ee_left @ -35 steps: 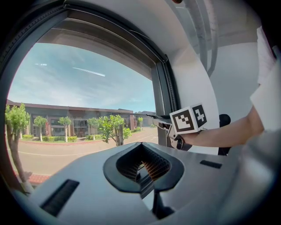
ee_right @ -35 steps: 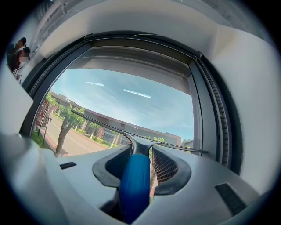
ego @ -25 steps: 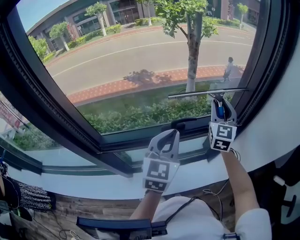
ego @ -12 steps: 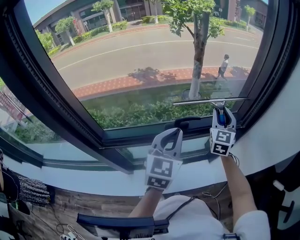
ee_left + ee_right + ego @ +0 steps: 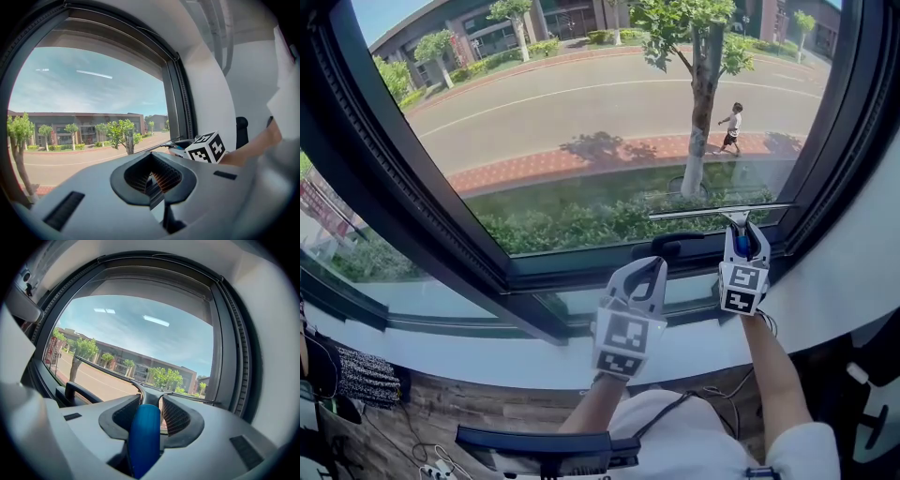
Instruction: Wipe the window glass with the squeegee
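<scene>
Squeegee stroke reaching the bottom of the pane, lower right of the head view

The right gripper [image 5: 742, 230] pinches the squeegee [image 5: 719, 211] by its blue handle. Over the last second the blade has slid down the glass [image 5: 581, 122] from partway up the tree trunk [image 5: 698, 141] to just above the bottom frame [image 5: 572, 267]. It lies level and apparently flat on the pane, though contact is hard to confirm from here. This pass looks nearly spent, so the next would likely call for lifting the blade back up and shifting left across the pane. The left gripper [image 5: 639, 272] hangs by the sill [image 5: 487, 347] at lower centre, its jaws pressed together on nothing, and has barely moved
</scene>
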